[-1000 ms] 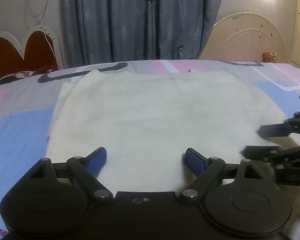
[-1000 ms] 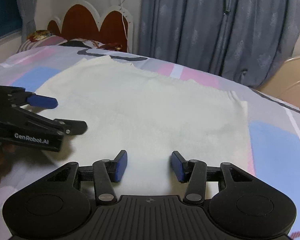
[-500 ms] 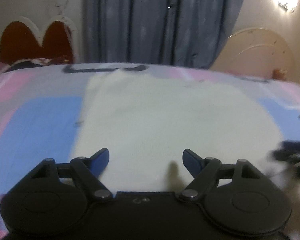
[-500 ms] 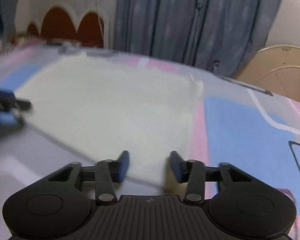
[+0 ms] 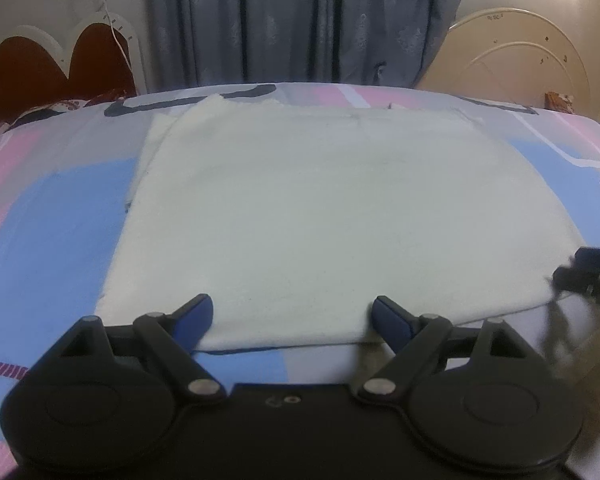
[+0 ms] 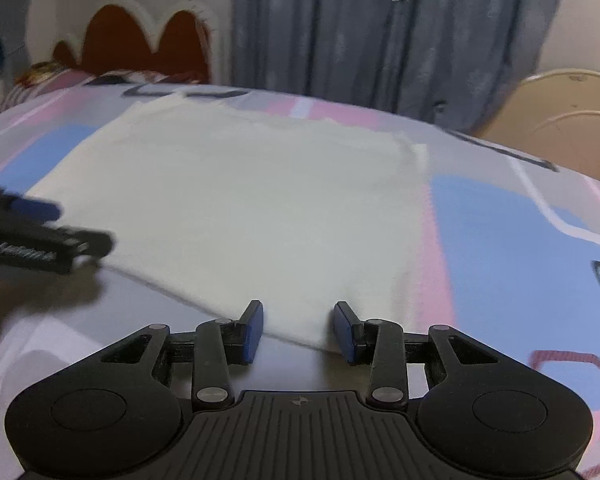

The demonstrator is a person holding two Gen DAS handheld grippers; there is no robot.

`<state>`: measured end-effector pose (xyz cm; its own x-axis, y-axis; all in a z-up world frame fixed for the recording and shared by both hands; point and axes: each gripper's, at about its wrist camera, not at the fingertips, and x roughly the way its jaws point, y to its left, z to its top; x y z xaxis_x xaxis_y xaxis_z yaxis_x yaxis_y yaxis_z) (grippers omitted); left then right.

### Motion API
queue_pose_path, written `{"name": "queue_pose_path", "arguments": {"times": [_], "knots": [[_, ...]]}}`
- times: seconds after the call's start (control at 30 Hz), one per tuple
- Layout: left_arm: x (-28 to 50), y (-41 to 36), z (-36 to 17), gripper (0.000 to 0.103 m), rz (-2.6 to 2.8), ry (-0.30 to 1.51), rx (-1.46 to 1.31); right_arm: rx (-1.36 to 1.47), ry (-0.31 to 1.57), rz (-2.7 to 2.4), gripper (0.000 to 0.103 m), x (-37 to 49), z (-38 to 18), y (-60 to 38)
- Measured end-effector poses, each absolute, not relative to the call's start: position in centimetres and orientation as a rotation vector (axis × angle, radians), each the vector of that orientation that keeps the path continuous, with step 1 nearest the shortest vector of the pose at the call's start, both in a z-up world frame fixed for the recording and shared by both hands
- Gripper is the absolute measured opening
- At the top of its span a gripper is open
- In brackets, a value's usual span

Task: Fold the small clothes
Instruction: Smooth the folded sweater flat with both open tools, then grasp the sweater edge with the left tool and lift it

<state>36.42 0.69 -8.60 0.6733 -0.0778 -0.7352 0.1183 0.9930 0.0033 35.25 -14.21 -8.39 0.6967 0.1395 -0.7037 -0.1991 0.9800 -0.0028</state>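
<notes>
A white cloth [image 5: 332, 216] lies flat on the bed, folded once, with a lower layer showing along its far left edge. My left gripper [image 5: 292, 320] is open and empty, its fingers at the cloth's near edge towards the left corner. My right gripper [image 6: 298, 328] is open and empty, its fingers at the cloth's [image 6: 260, 208] near right corner. The left gripper shows in the right wrist view [image 6: 40, 236] at the left. The right gripper shows at the right edge of the left wrist view [image 5: 588, 280].
The bed has a sheet [image 5: 48, 240] patterned in blue, pink and grey. A red and white headboard [image 5: 60, 64] and grey curtains [image 5: 300, 20] stand behind the bed. A cream headboard [image 5: 516, 60] leans at the back right.
Both grippers have drawn back from over the cloth to its near edge. The left one moved left and the right one moved right towards the corners. Both stayed open.
</notes>
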Motion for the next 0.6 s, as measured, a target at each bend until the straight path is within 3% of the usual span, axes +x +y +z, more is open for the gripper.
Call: {"name": "queue_pose_path", "arguments": {"times": [0.5,0.57,0.6], "knots": [[34.6,2.0,-8.0,0.086,-0.082,0.849,0.021,-0.035,0.802,0.148,0.037,34.9,-8.6,-15.8],[33.6,3.6,-7.9,0.079,-0.048,0.862,-0.053,-0.009,0.787,0.147,0.037,34.5,-8.1,-16.3],[33.1,4.5,-7.9,0.075,-0.042,0.857,-0.103,-0.007,0.781,0.148,0.028,34.6,-7.9,-16.4]]}}
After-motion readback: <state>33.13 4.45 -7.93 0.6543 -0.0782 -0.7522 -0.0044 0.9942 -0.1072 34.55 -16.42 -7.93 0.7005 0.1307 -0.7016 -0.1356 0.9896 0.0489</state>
